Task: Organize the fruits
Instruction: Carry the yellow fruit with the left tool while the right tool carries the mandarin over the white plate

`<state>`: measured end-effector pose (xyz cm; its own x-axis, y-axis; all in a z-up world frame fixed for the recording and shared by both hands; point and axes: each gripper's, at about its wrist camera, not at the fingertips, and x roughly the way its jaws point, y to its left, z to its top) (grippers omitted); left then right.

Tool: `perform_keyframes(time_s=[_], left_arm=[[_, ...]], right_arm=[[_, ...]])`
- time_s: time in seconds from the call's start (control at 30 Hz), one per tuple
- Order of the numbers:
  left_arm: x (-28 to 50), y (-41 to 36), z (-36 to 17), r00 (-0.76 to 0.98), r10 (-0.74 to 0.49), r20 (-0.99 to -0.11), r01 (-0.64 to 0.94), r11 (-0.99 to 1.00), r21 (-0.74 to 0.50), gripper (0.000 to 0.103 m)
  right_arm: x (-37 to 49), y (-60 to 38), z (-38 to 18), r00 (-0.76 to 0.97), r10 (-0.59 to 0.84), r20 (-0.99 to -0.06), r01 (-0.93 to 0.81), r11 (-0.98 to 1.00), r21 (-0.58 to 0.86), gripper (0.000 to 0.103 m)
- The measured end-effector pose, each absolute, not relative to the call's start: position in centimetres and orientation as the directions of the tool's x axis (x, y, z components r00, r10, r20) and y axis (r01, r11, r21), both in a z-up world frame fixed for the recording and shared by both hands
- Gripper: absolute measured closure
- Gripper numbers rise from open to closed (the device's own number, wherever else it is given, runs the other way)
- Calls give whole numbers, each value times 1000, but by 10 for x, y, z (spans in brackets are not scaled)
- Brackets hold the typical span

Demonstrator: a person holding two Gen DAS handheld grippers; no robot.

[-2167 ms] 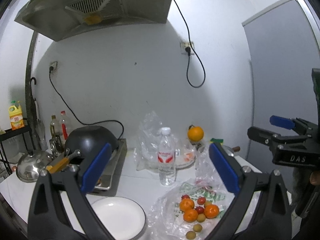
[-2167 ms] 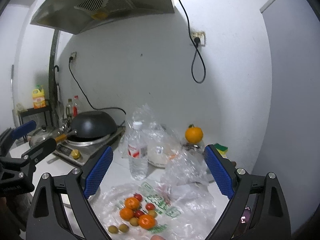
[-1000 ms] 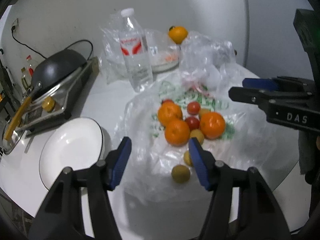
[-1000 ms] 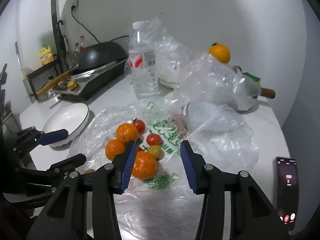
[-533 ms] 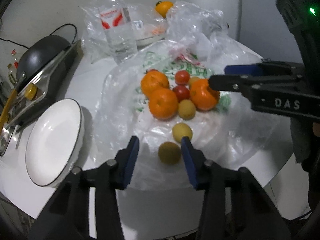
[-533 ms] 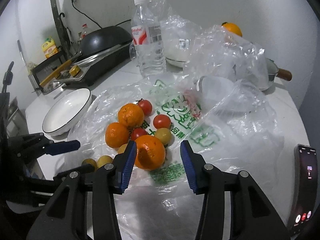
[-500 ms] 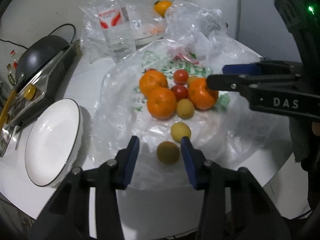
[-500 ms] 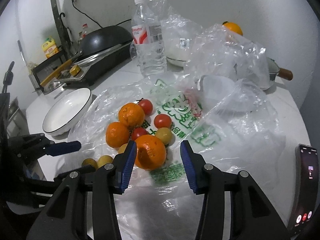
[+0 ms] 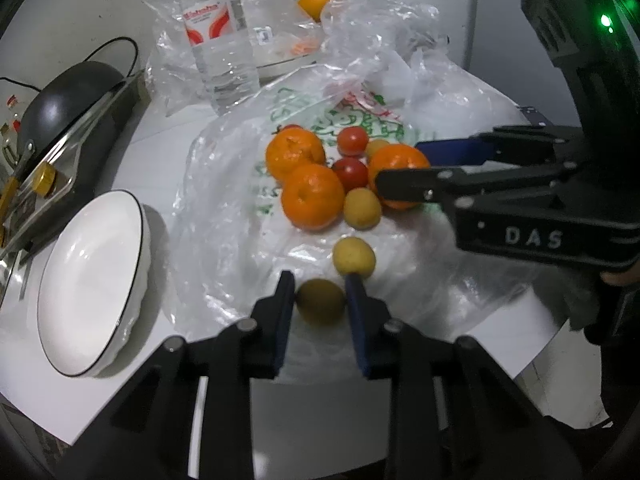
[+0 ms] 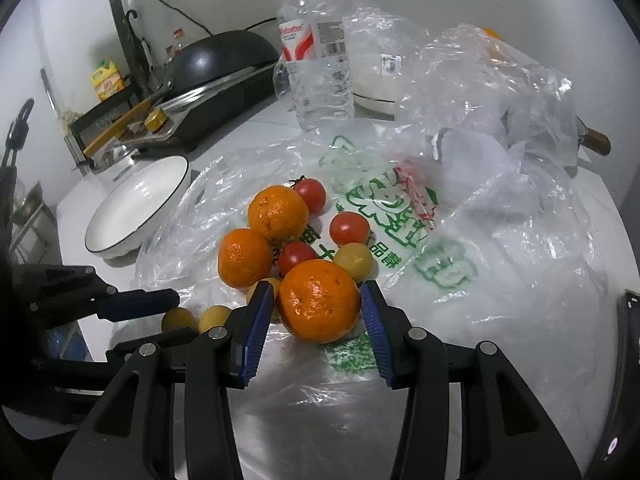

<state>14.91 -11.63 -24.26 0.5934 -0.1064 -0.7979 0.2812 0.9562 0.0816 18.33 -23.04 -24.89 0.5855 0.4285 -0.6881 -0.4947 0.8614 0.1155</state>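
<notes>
Several fruits lie on a clear plastic bag [image 9: 224, 208]: oranges, red tomatoes [image 9: 352, 141] and small yellow fruits. My left gripper [image 9: 320, 304] has its blue pads on both sides of a small yellow-green fruit [image 9: 321, 301], closed against it. My right gripper [image 10: 318, 306] straddles a large orange [image 10: 319, 300], pads close to its sides; a thin gap shows on the left. The same orange shows in the left wrist view [image 9: 396, 168]. A white bowl [image 9: 92, 280] stands to the left, empty; it also shows in the right wrist view [image 10: 140, 208].
A water bottle [image 9: 218, 36] stands behind the fruit, with crumpled bags [image 10: 492, 92] and a dish [image 10: 376, 92] beside it. A black wok on a cooker [image 10: 218, 62] is at the back left. A phone [image 10: 624, 380] lies at the right table edge.
Both grippers dropped from looking at the wall to the fruit. The left narrowed around the yellow-green fruit; the right narrowed around the large orange.
</notes>
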Motion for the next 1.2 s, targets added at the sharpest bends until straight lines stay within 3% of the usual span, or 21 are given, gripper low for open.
perform_keyframes(time_s=[0.2, 0.63, 1.2], left_arm=[[148, -115, -240, 591, -149, -793, 313, 948, 55, 76], [139, -106, -202, 681, -239, -692, 368, 929, 42, 76], [120, -45, -175, 775, -245, -583, 319, 947, 26, 76]], right_arm=[[182, -229, -248, 603, 407, -686, -484, 870, 91, 57], [155, -232, -212, 697, 372, -614, -420, 905, 71, 57], [128, -192, -186, 728, 349, -590, -417, 908, 22, 57]])
